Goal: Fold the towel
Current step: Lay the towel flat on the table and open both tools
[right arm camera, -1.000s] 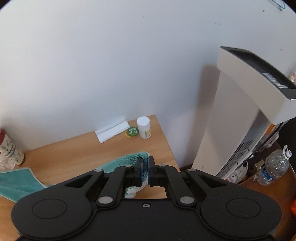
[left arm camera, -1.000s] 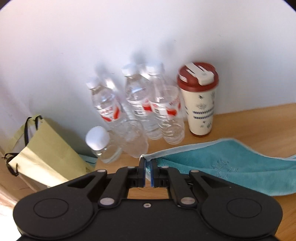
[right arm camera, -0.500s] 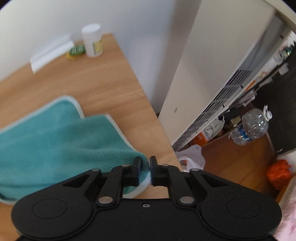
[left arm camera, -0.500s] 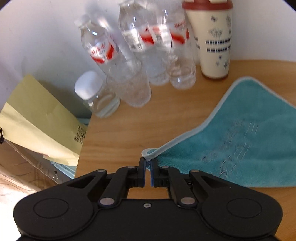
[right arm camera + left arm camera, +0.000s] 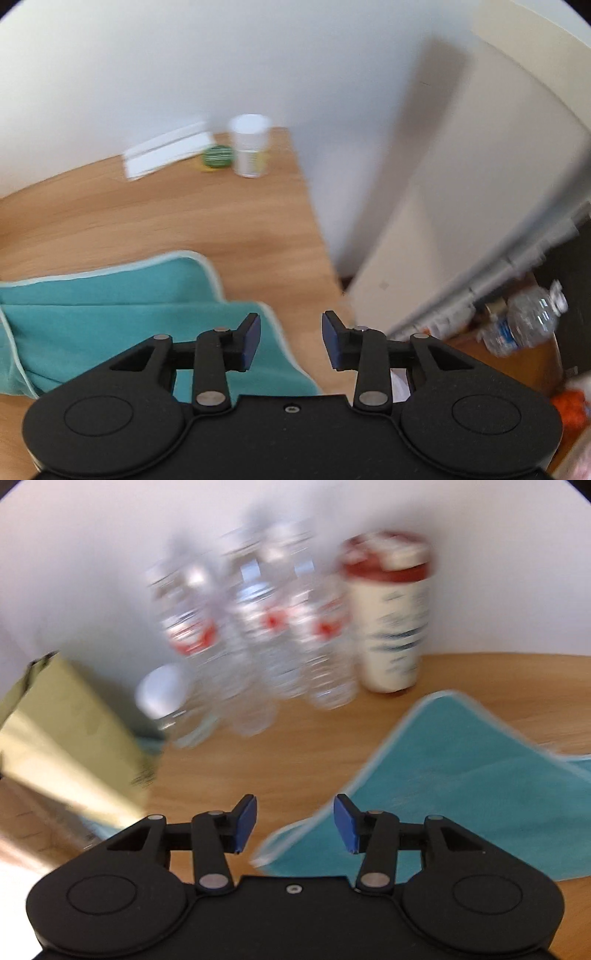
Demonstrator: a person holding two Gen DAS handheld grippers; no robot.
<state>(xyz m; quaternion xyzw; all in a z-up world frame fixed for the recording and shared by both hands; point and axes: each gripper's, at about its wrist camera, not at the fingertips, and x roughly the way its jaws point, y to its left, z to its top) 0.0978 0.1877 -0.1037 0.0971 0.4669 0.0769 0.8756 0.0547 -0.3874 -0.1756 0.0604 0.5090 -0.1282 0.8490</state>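
A teal towel [image 5: 458, 786] with a pale hem lies folded over on the wooden table [image 5: 295, 746]. Its near left corner rests just below my left gripper [image 5: 294, 823], which is open with nothing between its blue pads. In the right wrist view the same towel [image 5: 110, 314] lies doubled, its right edge running under my right gripper [image 5: 291, 341]. That gripper is open too and holds nothing. Both views are blurred by motion.
Several clear water bottles [image 5: 258, 646] and a cream tumbler with a red lid [image 5: 391, 613] stand at the wall. A yellow-green paper bag [image 5: 70, 734] sits off the table's left end. A white jar [image 5: 249, 146], a green lid [image 5: 218, 157] and a white appliance [image 5: 461, 206] are at the right.
Both grippers have opened and let go of the towel corners, which now lie on the table. Both have drawn back and tilted upward.
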